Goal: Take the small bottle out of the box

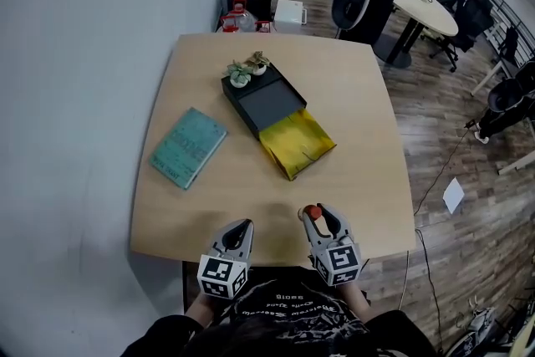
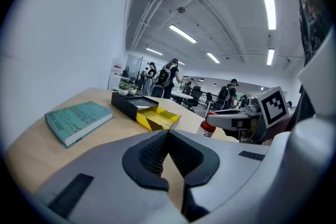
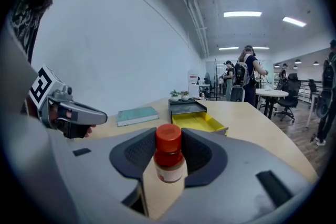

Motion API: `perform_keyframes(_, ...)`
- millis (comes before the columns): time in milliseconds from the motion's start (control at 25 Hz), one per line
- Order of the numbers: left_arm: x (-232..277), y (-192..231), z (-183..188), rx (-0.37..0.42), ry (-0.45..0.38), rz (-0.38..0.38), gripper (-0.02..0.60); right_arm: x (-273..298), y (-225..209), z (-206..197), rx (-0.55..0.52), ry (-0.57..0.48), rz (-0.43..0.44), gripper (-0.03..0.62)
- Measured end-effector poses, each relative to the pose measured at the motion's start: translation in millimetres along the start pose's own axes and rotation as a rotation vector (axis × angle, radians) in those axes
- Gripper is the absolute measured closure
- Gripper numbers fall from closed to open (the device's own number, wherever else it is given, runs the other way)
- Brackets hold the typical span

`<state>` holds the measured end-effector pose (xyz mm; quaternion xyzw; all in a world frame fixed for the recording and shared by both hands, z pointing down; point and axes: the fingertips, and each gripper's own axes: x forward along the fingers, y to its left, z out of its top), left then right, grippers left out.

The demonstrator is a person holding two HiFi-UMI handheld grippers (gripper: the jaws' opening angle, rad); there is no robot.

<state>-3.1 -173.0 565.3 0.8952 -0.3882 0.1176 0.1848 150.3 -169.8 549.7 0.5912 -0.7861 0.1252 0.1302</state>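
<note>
A small bottle [image 3: 169, 157] with a red cap and a pale label stands upright between the jaws of my right gripper [image 3: 169, 161], which is shut on it. In the head view the bottle [image 1: 311, 212] is over the table's near edge, well clear of the box. The black box [image 1: 261, 99] lies mid-table with its yellow inner tray [image 1: 297, 143] slid out toward me and nothing showing in it. My left gripper [image 1: 244, 225] sits beside the right one near the front edge, shut, with nothing between its pads [image 2: 152, 152].
A teal book [image 1: 188, 147] lies left of the box. Two small potted plants [image 1: 247, 69] stand on the box's far end. The wooden table [image 1: 351, 96] ends just under my grippers. A white wall runs on the left; people, chairs and a round table [image 1: 426, 8] are at the back right.
</note>
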Motion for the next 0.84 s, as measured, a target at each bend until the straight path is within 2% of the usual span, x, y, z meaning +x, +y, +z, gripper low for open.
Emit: perform_keyframes(840, 10.1, 20.4, 8.0, -0.020, -0.027, 0.057, 0.578, 21.1, 6.1, -4.4, -0.049, 0.030, 0.025, 0.442)
